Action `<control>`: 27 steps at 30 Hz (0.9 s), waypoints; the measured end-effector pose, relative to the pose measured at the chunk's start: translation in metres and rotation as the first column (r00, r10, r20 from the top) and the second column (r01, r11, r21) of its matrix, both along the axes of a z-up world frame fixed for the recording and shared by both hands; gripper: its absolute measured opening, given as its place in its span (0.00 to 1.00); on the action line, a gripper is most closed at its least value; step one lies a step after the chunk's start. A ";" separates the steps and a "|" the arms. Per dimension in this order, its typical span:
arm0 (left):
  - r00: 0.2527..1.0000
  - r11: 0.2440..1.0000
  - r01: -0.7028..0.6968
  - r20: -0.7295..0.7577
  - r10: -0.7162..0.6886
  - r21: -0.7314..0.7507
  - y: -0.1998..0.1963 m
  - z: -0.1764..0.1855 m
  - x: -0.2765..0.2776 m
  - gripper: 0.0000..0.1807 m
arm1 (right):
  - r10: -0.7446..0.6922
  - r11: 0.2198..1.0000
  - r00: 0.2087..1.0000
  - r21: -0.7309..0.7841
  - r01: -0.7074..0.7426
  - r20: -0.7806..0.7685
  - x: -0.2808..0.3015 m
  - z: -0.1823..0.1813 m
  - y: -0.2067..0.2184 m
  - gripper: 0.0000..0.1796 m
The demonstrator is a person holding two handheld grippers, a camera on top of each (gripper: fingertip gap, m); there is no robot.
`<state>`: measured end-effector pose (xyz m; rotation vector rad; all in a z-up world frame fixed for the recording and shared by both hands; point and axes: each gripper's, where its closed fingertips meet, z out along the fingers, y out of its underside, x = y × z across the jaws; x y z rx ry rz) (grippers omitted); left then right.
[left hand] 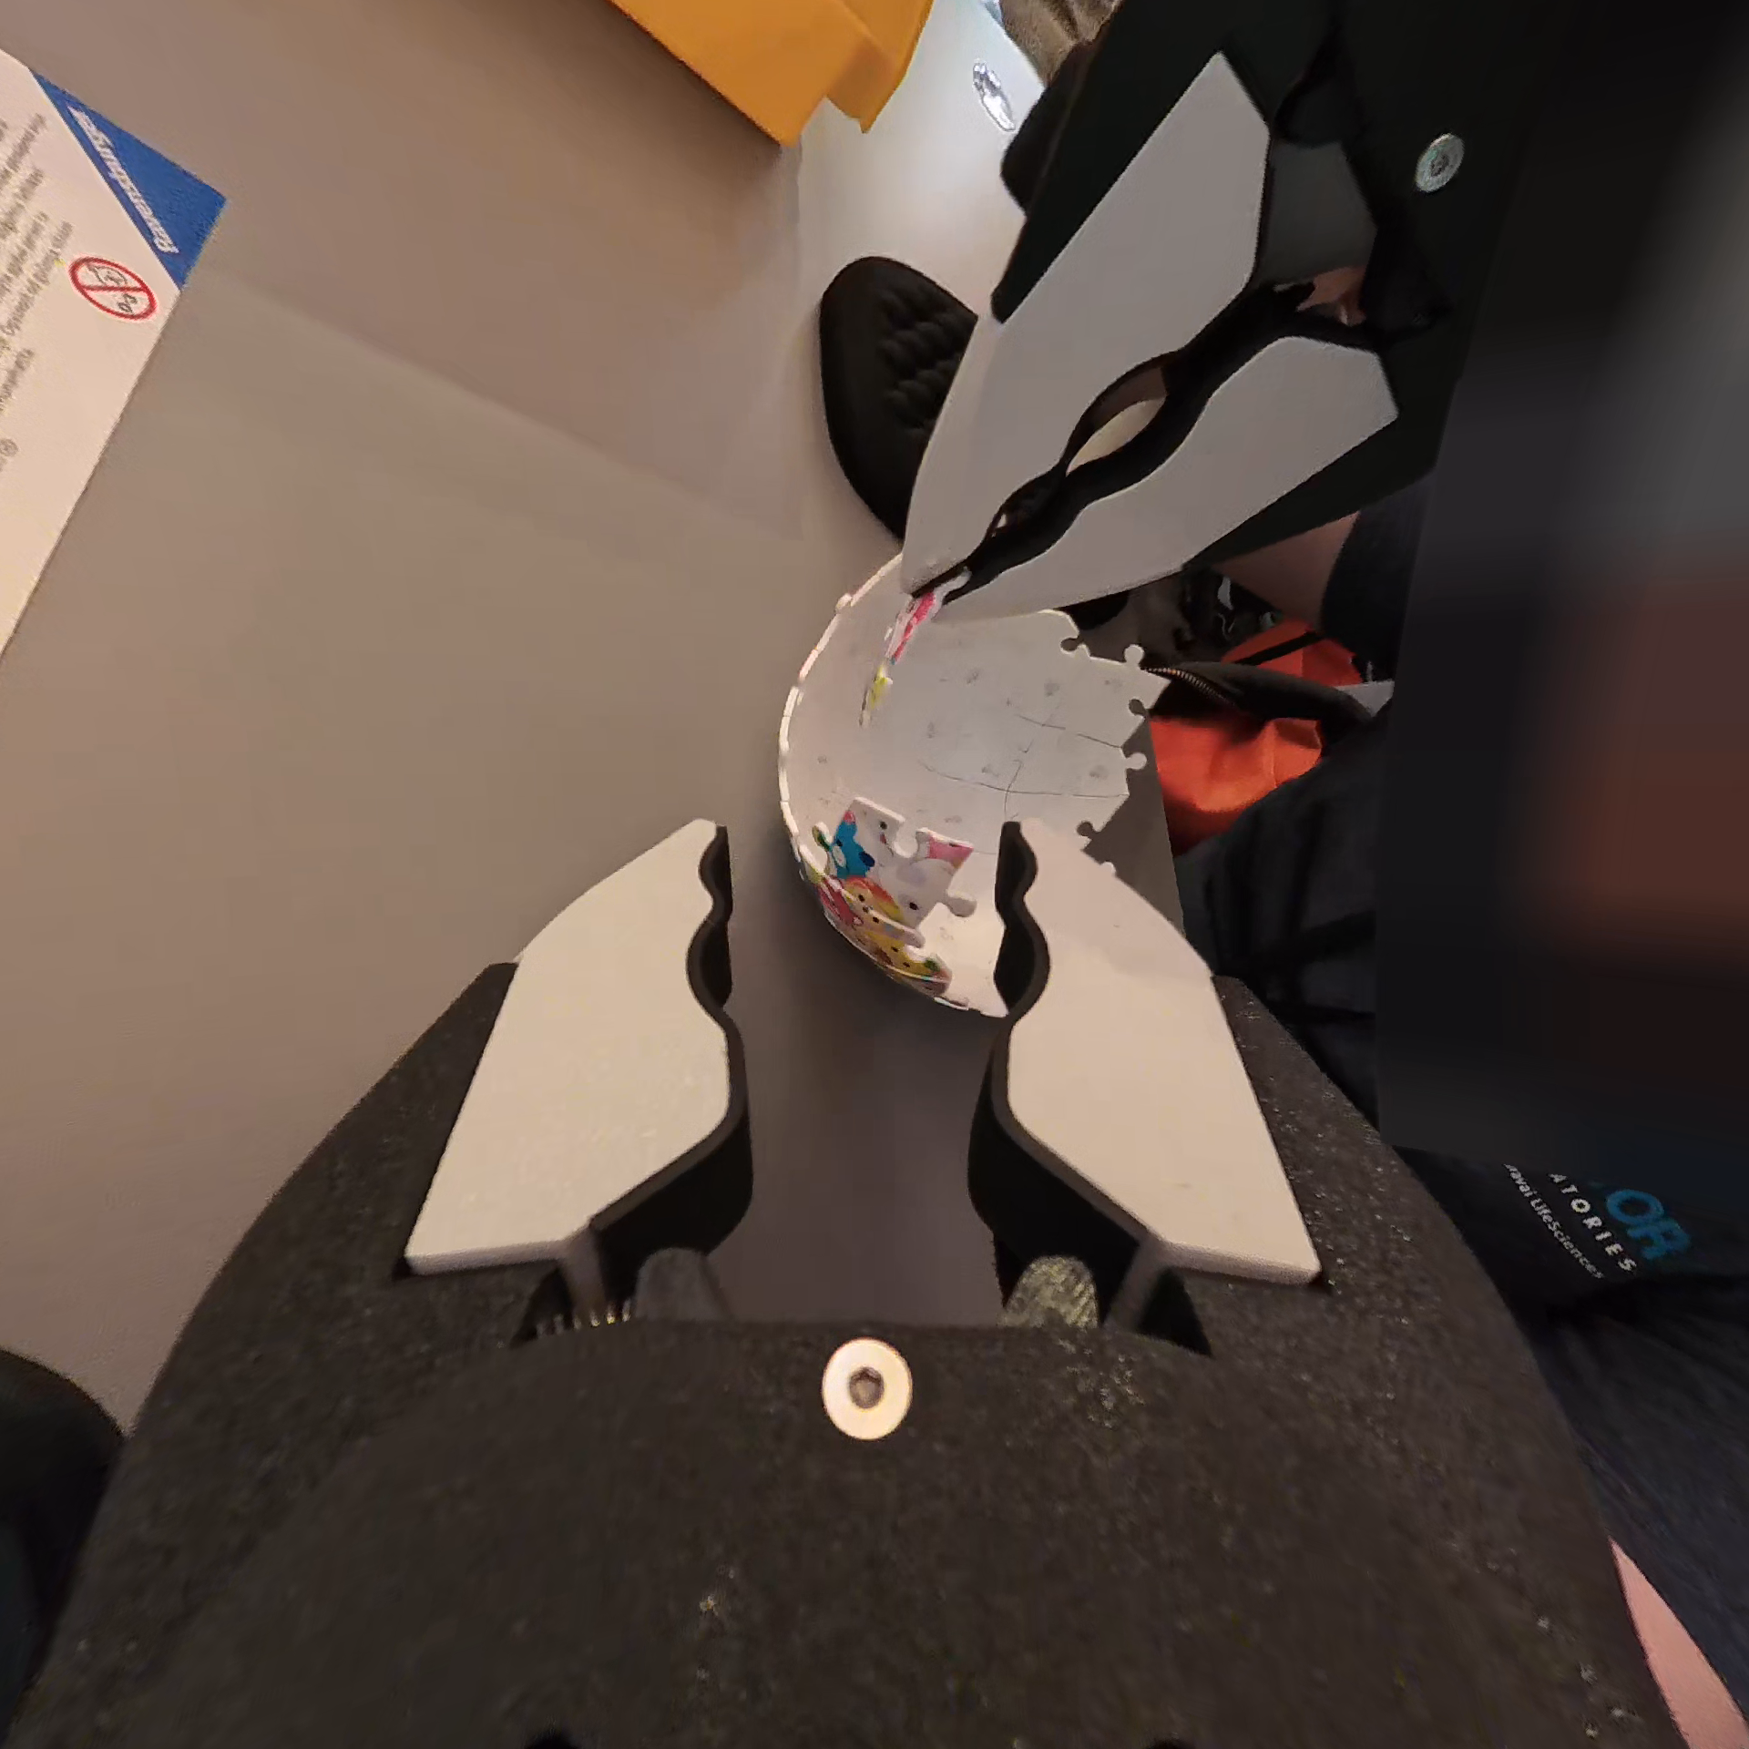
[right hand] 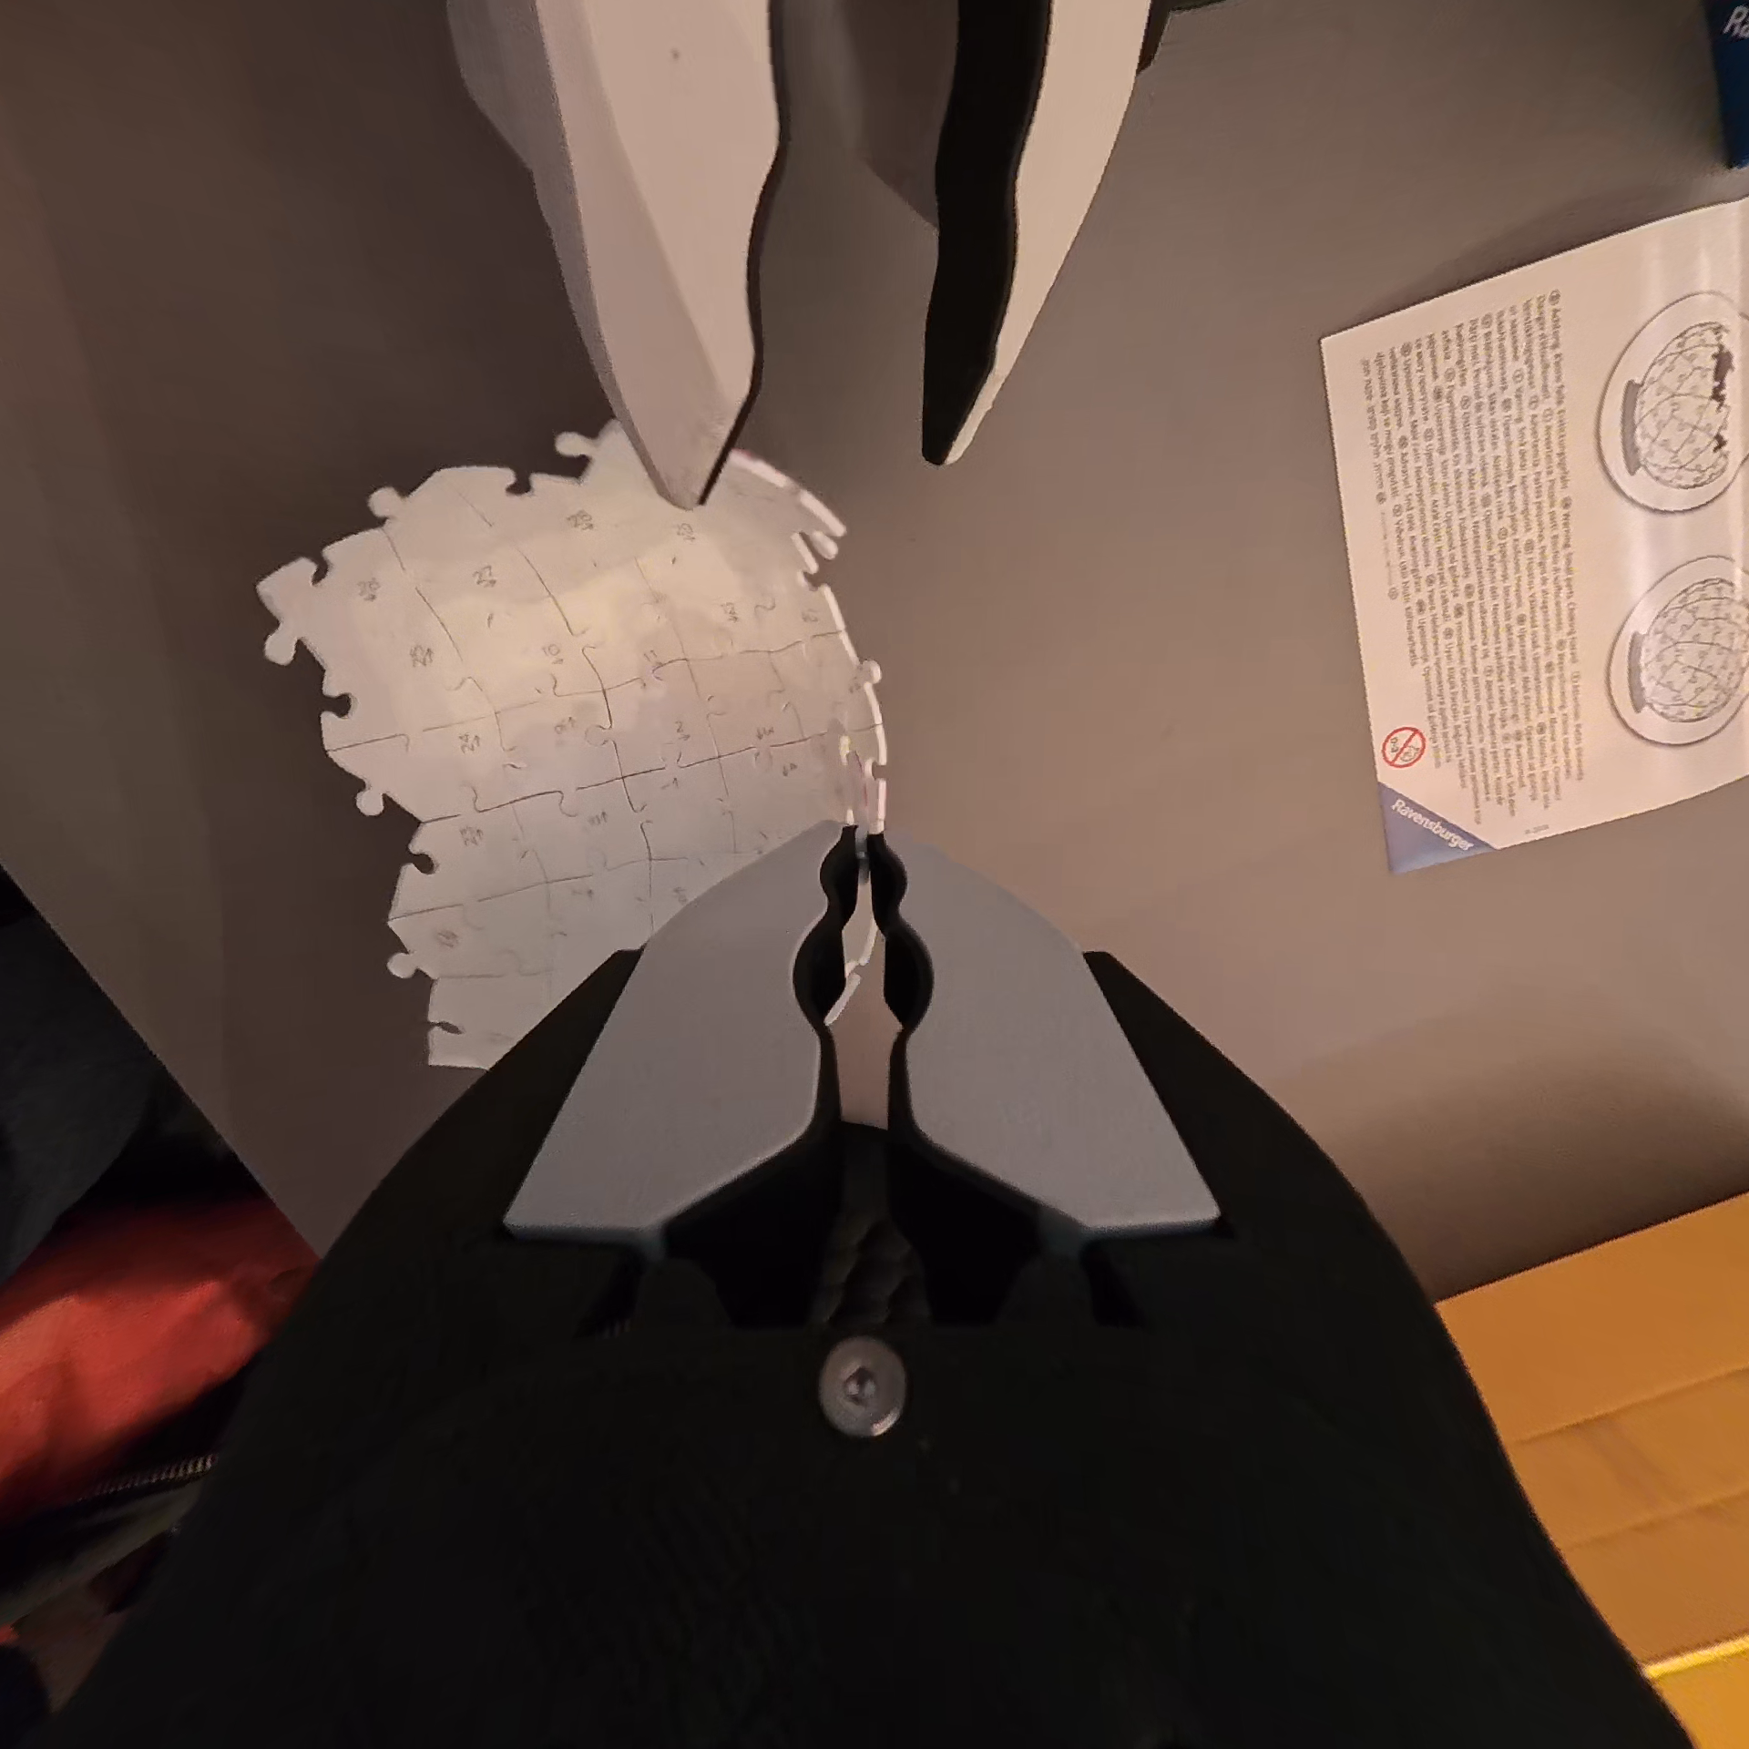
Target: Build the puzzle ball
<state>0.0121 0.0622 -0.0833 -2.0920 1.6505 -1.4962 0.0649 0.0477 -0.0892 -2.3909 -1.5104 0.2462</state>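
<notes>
Left gripper [left hand: 863, 856]: its jaws stand wide with nothing between them; bare grey desk [left hand: 426, 662] shows through the gap. Its right finger tip sits against the near rim of the puzzle ball shell [left hand: 984, 719], though whether it truly touches is unclear.

Right gripper [right hand: 863, 838]: its jaws are drawn narrow, pinching a thin curved puzzle piece [right hand: 866, 786] at the very tips. In the left wrist view the same gripper [left hand: 946, 582] comes in from the upper right, the piece [left hand: 904, 634] showing pink and yellow print below its tips.

Puzzle ball shell: a part-built bowl of joined pieces, white and numbered inside, coloured cartoon print outside. It lies just ahead of the left jaws and slightly to their right; from the right wrist view the shell [right hand: 587, 719] spreads ahead and to the left of the right jaws. The held piece meets the shell's rim at the edge nearest the right jaws.

Loose coloured pieces [left hand: 909, 866]: inside the bowl, by the rim closest to the left jaws.

Instruction leaflet [right hand: 1533, 558]: flat on the desk, well to the right of the right jaws; far left of the left jaws.

Yellow box [left hand: 786, 57]: beyond the left jaws, at the far edge of the desk.

Black chair back [left hand: 890, 379]: past the desk edge, behind the shell.

Orange bag [left hand: 1240, 738]: below the desk edge, right of the shell.
</notes>
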 end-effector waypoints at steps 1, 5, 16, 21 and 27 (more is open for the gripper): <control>1.000 1.000 0.002 -0.006 -0.002 -0.003 0.000 -0.001 -0.001 0.29 | 0.000 1.000 1.000 -0.005 0.000 0.003 0.001 0.000 -0.001 0.02; 0.998 0.998 0.049 -0.044 -0.051 -0.034 -0.010 -0.004 -0.008 0.30 | -0.005 0.999 0.999 -0.034 0.006 0.032 0.007 -0.006 -0.003 0.02; 0.998 0.996 0.063 0.021 -0.062 -0.063 -0.014 0.006 -0.001 0.30 | 0.002 0.999 0.999 -0.051 0.000 0.039 0.010 -0.006 -0.007 0.02; 0.999 0.997 0.042 0.009 -0.042 -0.061 -0.010 0.004 -0.001 0.30 | -0.002 0.998 1.000 -0.056 0.003 0.028 0.012 -0.004 -0.006 0.02; 1.000 0.999 0.011 0.003 -0.011 -0.049 -0.004 0.001 0.002 0.30 | -0.001 0.999 1.000 -0.049 0.001 0.012 0.012 -0.002 -0.004 0.02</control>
